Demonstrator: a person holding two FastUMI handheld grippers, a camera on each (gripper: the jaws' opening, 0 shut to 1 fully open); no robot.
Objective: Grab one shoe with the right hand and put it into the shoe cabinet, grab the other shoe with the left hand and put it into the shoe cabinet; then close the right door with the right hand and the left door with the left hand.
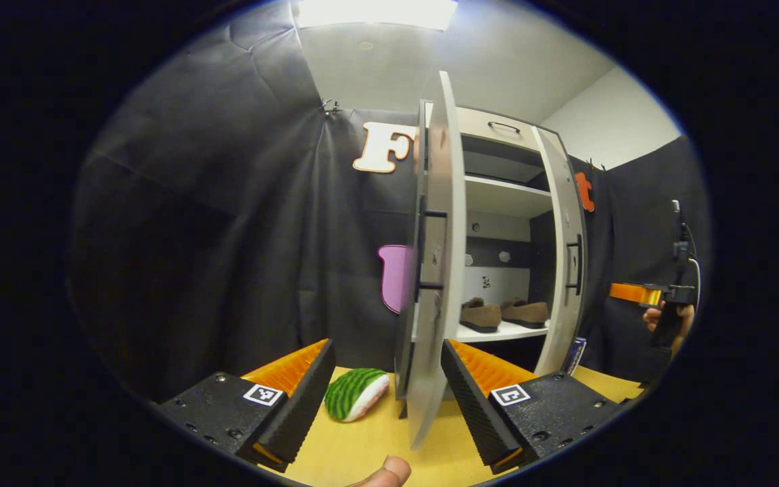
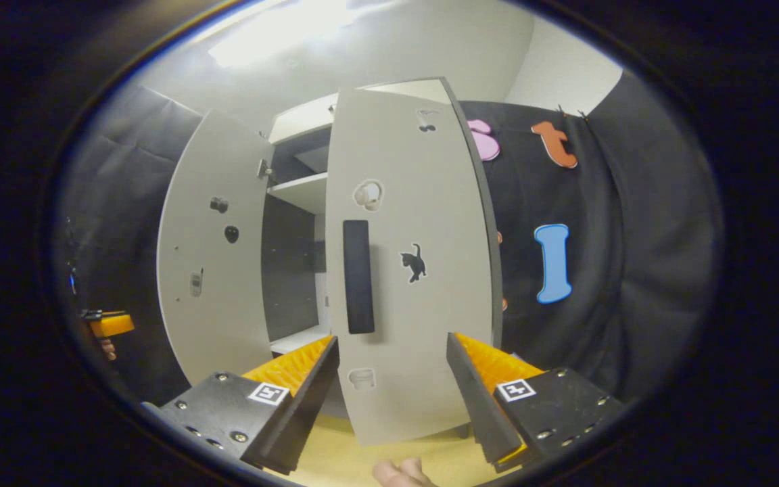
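Here both grippers gape: left gripper (image 1: 386, 399) faces the left door's (image 1: 437, 270) edge, right gripper (image 2: 393, 392) the right door (image 2: 403, 270).

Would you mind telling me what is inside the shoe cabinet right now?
In the left gripper view, the shoe cabinet holds two brown shoes side by side on its lower shelf. The shelf above looks bare. The half-open left door hides the compartment's left part.
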